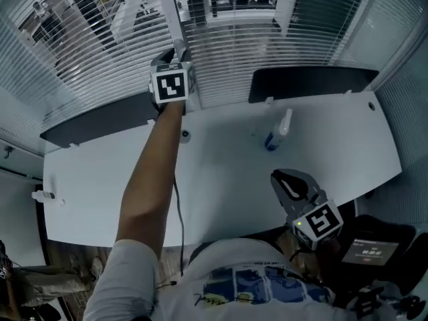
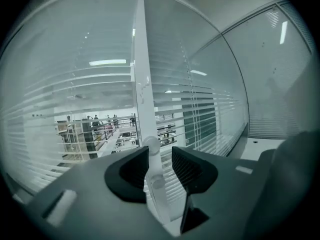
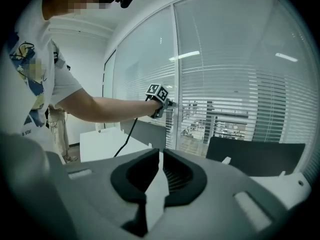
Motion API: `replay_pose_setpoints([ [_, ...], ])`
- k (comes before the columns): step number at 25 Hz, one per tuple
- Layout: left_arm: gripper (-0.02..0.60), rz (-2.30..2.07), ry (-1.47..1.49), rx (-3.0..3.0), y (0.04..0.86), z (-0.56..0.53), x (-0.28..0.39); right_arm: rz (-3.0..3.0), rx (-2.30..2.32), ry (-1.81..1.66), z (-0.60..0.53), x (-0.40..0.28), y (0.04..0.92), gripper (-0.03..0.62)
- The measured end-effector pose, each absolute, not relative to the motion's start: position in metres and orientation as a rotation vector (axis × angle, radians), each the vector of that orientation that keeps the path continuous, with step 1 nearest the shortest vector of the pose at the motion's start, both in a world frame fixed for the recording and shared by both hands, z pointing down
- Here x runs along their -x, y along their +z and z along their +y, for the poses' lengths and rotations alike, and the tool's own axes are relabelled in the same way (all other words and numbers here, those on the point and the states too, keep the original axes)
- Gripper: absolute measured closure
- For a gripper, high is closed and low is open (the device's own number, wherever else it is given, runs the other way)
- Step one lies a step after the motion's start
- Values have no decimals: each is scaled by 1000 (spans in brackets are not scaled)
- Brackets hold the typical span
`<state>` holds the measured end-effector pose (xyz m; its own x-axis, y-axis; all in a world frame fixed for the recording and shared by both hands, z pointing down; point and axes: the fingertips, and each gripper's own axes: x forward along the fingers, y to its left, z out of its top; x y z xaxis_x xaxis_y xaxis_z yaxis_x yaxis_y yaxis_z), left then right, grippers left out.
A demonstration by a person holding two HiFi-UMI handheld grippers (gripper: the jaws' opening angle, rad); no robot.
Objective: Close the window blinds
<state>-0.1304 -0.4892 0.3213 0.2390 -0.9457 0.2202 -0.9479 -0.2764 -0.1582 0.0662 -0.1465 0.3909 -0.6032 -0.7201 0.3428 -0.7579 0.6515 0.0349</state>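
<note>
White slatted blinds (image 1: 267, 39) cover the glass behind the desk, their slats tilted so the hall outside shows through (image 2: 210, 119). My left gripper (image 1: 175, 52) is stretched out to the white window post (image 2: 142, 74). A round white knob (image 2: 151, 144) on a thin white rod sits between its jaws (image 2: 160, 166), which stand apart with a gap on the right side. The right gripper (image 1: 289, 179) hangs low over the desk's near edge, jaws together, with nothing in them (image 3: 160, 159). The right gripper view also shows the left gripper (image 3: 171, 103) at the post.
A white desk (image 1: 221, 179) lies below the window, with a spray bottle (image 1: 277, 131) on it. Two dark panels (image 1: 311, 82) (image 1: 100, 122) stand along its back edge. A cable (image 1: 179, 212) trails from my left arm. A small screen (image 1: 370, 251) glows at bottom right.
</note>
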Motion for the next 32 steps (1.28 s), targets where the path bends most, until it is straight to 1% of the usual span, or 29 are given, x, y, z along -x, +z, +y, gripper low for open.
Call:
replay_pose_setpoints([
  [5,410,-1979,441,-2390,317,-515,126,-2560,-1161,166,-168,-96,387,579],
  [6,413,-2005,453,-2379,317,-518,125,-2565,-1155,176,-171,-98,389,578],
  [8,452,-2059,475,-2350,323,-523,126,-2568,-1148,212,-178,-103,396,579],
  [11,458,-2103,485,-2328,330,-529,126,-2576,-1141,216,-188,-108,405,579],
  [12,450,-2112,480,-2325,331,-529,126,-2578,-1138,220,-189,-108,407,579],
  [13,419,-2117,472,-2320,331,-528,126,-2578,-1133,227,-189,-108,408,577],
  [17,410,-2105,474,-2314,331,-529,130,-2585,-1123,234,-187,-105,409,578],
  [20,417,-2110,479,-2300,328,-531,133,-2584,-1123,240,-187,-106,408,579],
  [22,440,-2119,484,-2289,327,-532,133,-2582,-1126,247,-187,-107,409,579],
  [24,448,-2126,485,-2276,328,-533,132,-2584,-1131,251,-188,-108,411,579],
  [29,449,-2112,384,-2228,325,-533,135,-2579,-1135,247,-191,-108,410,578],
  [32,453,-2013,195,-2184,326,-532,135,-2577,-1135,247,-192,-106,411,578],
])
